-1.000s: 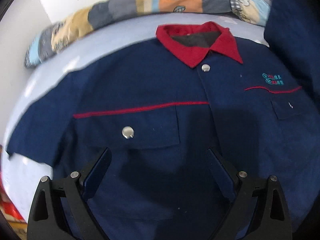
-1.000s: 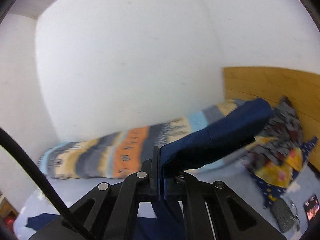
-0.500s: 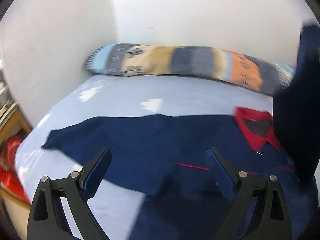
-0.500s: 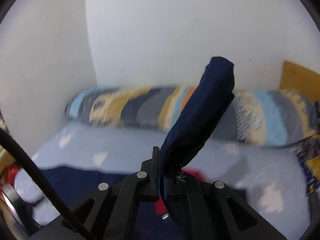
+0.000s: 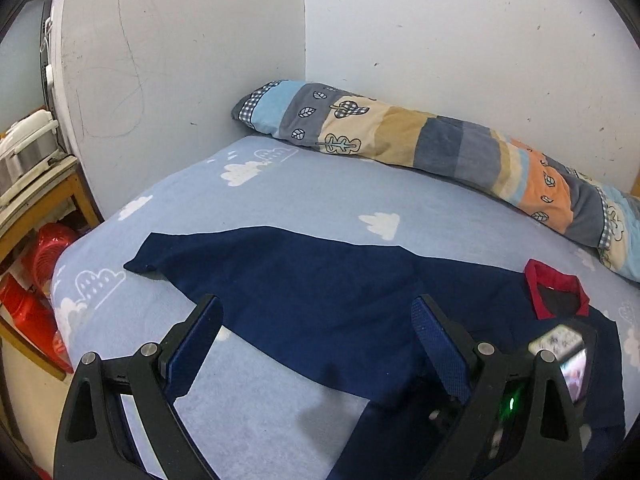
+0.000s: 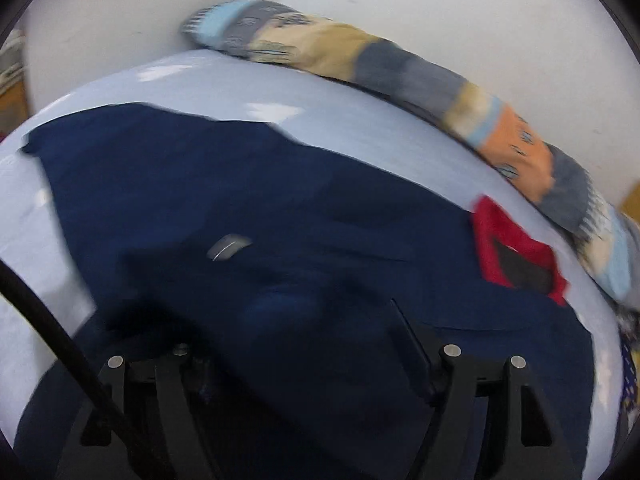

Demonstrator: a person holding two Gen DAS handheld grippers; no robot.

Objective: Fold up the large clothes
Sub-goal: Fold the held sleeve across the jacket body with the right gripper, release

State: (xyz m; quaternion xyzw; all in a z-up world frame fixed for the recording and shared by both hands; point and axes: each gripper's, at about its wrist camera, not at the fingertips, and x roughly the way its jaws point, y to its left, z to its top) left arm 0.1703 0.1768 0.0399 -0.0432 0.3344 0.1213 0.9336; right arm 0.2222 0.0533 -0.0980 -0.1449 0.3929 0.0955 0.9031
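Note:
A navy work shirt (image 5: 320,300) with a red collar (image 5: 556,292) lies on the light blue bed sheet (image 5: 320,192). Its left sleeve (image 5: 192,256) is spread flat toward the bed's left edge. My left gripper (image 5: 316,344) is open and empty, above the sleeve and shoulder. In the right wrist view the shirt (image 6: 280,220) fills the middle, blurred, with the red collar (image 6: 516,248) at right. My right gripper (image 6: 304,344) is open, low over the shirt body, with cloth lying between its jaws. The right gripper's body shows at the lower right of the left wrist view (image 5: 560,360).
A long striped pillow (image 5: 440,148) lies along the white wall at the back of the bed. A wooden shelf (image 5: 40,200) with red plastic items (image 5: 44,256) stands past the bed's left edge. A black cable (image 6: 60,340) crosses the right wrist view at lower left.
My right gripper held a raised fold of navy cloth; now it has come down over the shirt and its jaws are apart. My left gripper swung left, from the shirt front toward the sleeve.

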